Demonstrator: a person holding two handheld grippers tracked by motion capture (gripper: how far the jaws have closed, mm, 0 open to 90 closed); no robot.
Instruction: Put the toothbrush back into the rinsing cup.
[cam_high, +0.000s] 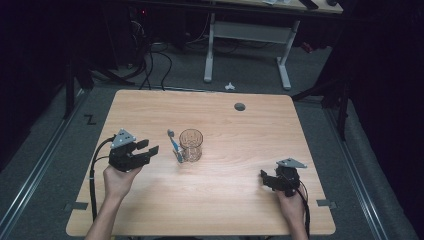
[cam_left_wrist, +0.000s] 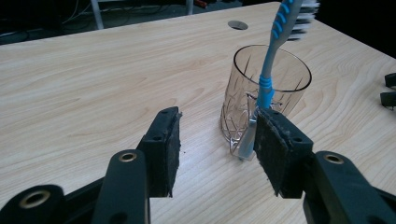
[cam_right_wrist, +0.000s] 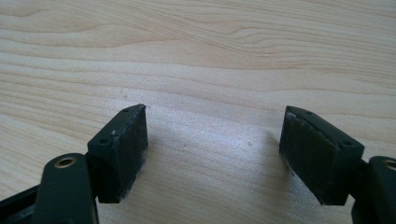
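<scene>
A clear glass cup (cam_high: 191, 145) stands upright near the middle of the wooden table (cam_high: 225, 200). A blue and white toothbrush (cam_high: 175, 146) stands on end at the glass's left side and leans against it, bristle head up. My left gripper (cam_high: 149, 148) sits left of the toothbrush, open and pointing at it. In the left gripper view the toothbrush (cam_left_wrist: 269, 74) and the glass (cam_left_wrist: 266, 93) are just beyond my left gripper (cam_left_wrist: 217, 116), nearest the right-hand jaw, with nothing between the pads. My right gripper (cam_high: 264, 179) rests open at the table's front right over bare wood (cam_right_wrist: 212, 116).
A round cable hole (cam_high: 240, 106) lies in the table's far right part. Beyond the table are a white desk frame (cam_high: 285, 65) and loose cables on the floor. In the left gripper view, the other gripper's jaw tips (cam_left_wrist: 388, 91) show at the right edge.
</scene>
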